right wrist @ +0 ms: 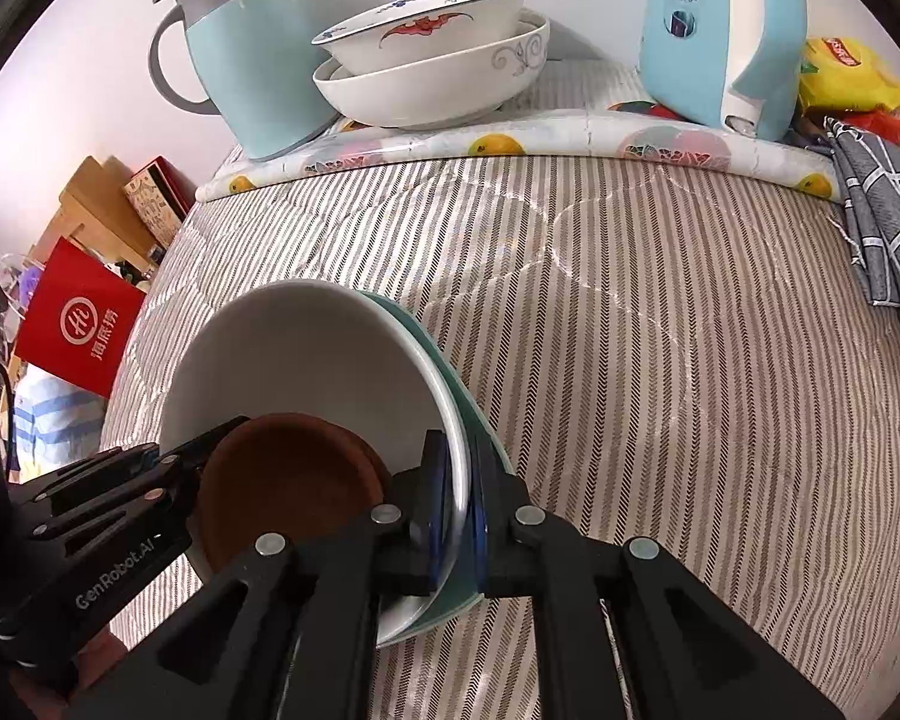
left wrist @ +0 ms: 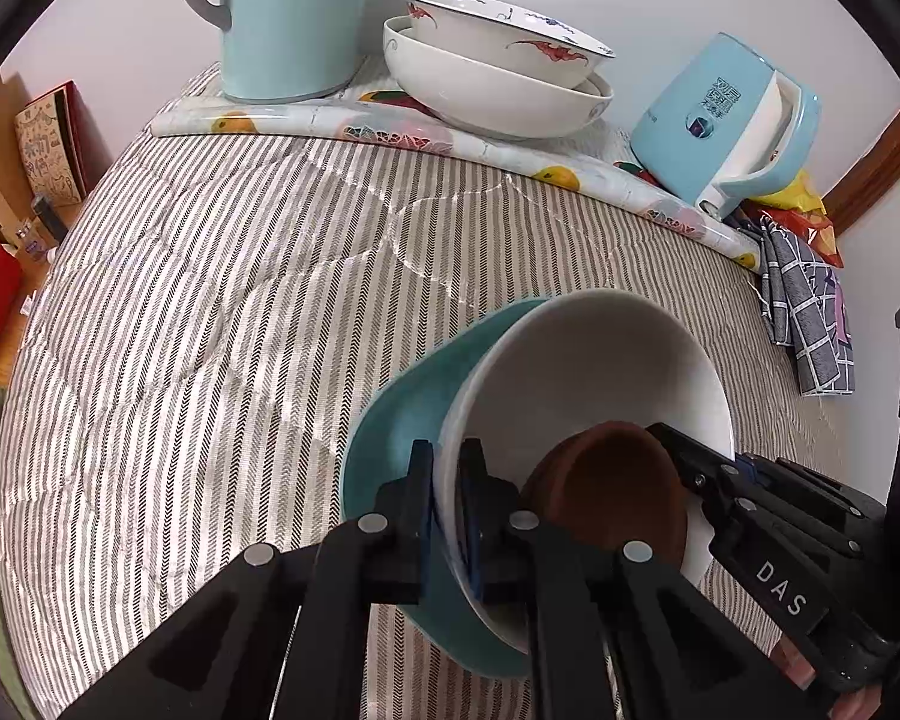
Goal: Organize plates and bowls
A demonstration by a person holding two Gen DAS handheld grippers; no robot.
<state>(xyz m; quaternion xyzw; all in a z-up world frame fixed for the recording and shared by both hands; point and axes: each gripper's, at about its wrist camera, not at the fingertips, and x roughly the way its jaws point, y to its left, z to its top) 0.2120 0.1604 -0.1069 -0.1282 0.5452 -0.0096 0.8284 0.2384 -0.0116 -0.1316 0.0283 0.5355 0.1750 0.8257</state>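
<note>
Both the left gripper [left wrist: 447, 516] and right gripper [right wrist: 456, 510] pinch opposite rims of the teal-and-white bowl stack [left wrist: 576, 372], tilted over open striped cloth [left wrist: 210, 300].

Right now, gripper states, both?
Left gripper: shut on the rim of the white bowl and teal bowl.
Right gripper: shut on the opposite rim.

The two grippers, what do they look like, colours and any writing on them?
Both are matte black with angular fingers, blue pads and round silver pivot pins. The left gripper reads "GenRobot.AI" in white when seen from the right wrist view; the right gripper reads "DAS" from the left wrist view. No cables or sleeves show.
</note>
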